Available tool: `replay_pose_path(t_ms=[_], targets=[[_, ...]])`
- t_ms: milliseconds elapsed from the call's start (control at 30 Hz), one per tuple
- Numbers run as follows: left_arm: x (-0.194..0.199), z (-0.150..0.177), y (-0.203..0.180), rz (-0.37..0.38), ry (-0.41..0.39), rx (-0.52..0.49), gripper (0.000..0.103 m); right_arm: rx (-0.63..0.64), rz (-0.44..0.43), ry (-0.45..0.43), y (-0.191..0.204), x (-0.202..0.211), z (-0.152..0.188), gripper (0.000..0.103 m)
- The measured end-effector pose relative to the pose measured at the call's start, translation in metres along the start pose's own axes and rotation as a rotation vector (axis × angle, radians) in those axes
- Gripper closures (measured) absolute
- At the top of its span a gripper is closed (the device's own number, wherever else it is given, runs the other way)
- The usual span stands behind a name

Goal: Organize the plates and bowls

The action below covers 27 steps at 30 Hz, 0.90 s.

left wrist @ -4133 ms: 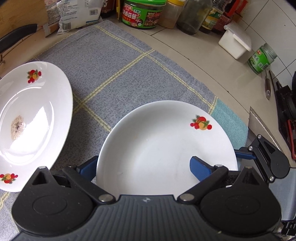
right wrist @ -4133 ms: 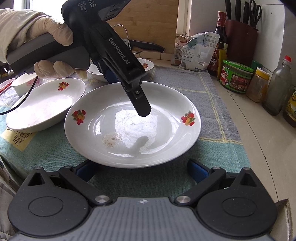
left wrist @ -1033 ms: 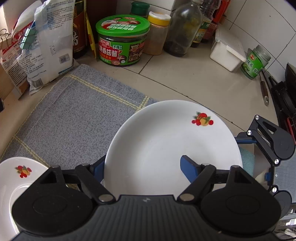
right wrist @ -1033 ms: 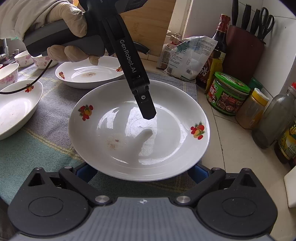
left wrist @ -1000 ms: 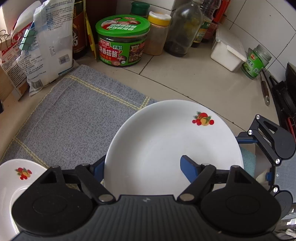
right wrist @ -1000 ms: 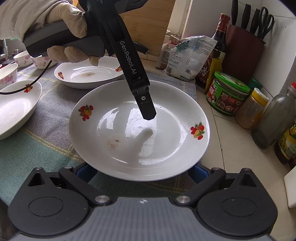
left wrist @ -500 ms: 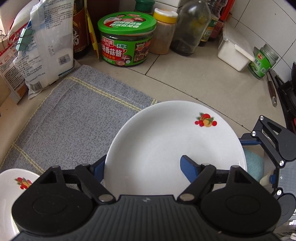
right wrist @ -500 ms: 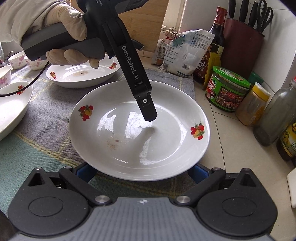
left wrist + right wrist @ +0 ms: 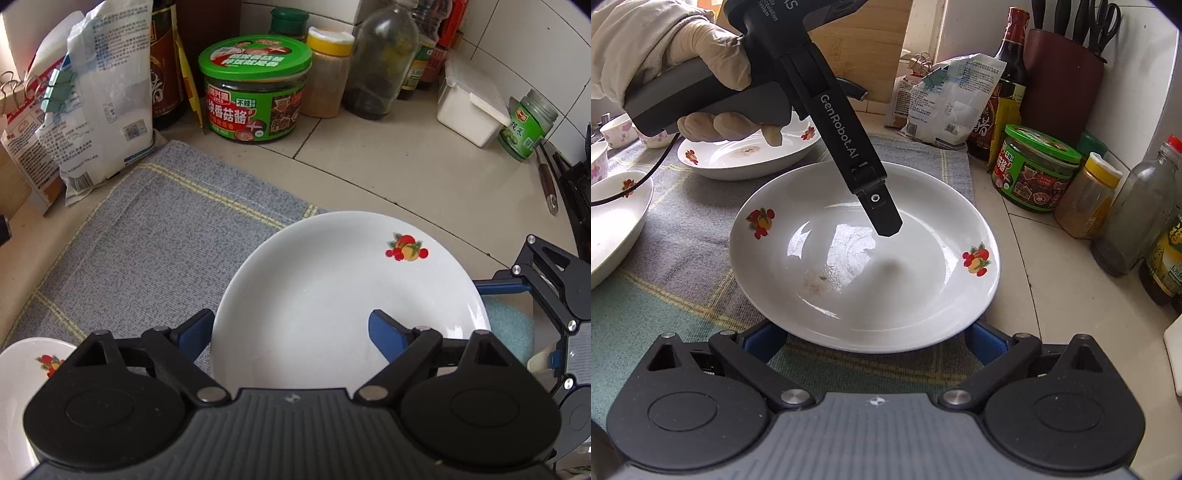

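A white plate (image 9: 332, 295) with fruit prints lies on the right end of the grey checked cloth (image 9: 147, 240), partly over the counter. My left gripper (image 9: 290, 332) straddles the plate's far rim. One blue finger sits outside the rim. The other finger (image 9: 881, 214) hangs just above the inside of the plate (image 9: 905, 295). Its jaws are opening and the pads do not seem to press on the plate. My right gripper (image 9: 875, 339) stands wide open at the near rim, both fingertips tucked under it. A gloved hand (image 9: 701, 55) holds the left gripper.
A second fruit-print plate (image 9: 738, 158) and a bowl (image 9: 613, 229) sit on the cloth to the left, with small cups (image 9: 617, 129) behind. A green-lidded jar (image 9: 255, 88), bottles, a bag (image 9: 103, 92) and a white box (image 9: 465, 107) line the tiled wall.
Since four seconds ago the plate and both grippers have moved right, toward the jars. In the last half second the left fingers have spread slightly and the inner finger has come off the plate.
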<state>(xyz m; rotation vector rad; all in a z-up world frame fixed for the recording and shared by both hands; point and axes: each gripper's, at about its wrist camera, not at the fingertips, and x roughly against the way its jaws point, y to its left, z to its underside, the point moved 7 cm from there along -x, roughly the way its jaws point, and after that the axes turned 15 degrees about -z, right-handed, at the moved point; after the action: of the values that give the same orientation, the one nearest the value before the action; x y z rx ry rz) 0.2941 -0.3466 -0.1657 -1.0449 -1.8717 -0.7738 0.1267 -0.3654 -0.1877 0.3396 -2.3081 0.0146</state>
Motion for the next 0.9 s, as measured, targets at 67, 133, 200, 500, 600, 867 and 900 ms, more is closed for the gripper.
replay_pose_path(t_ms=[67, 133, 200, 500, 600, 867, 900], targets=[[0.006, 0.002, 0.0, -0.006, -0.014, 0.003, 0.013, -0.018, 0.002, -0.006, -0.001, 0.004, 0.001, 0.0], [0.014, 0.003, -0.001, -0.018, -0.037, 0.004, 0.012, -0.037, 0.001, -0.012, -0.001, 0.009, 0.003, 0.0], [0.024, 0.005, -0.002, -0.027, -0.065, 0.007, 0.012, -0.052, 0.001, -0.01, 0.0, 0.014, 0.006, 0.0], [0.085, 0.019, -0.01, -0.08, -0.23, 0.057, 0.006, -0.044, 0.051, -0.022, 0.018, 0.035, 0.013, 0.0], [0.105, 0.029, -0.014, -0.094, -0.275, 0.086, 0.005, -0.041, 0.048, -0.034, 0.025, 0.041, 0.013, 0.0], [0.145, 0.073, -0.03, -0.162, -0.309, 0.199, 0.005, 0.015, 0.008, -0.059, 0.05, 0.051, 0.015, 0.0], [0.15, 0.08, -0.031, -0.178, -0.31, 0.22, 0.005, 0.024, 0.002, -0.062, 0.053, 0.052, 0.016, 0.0]])
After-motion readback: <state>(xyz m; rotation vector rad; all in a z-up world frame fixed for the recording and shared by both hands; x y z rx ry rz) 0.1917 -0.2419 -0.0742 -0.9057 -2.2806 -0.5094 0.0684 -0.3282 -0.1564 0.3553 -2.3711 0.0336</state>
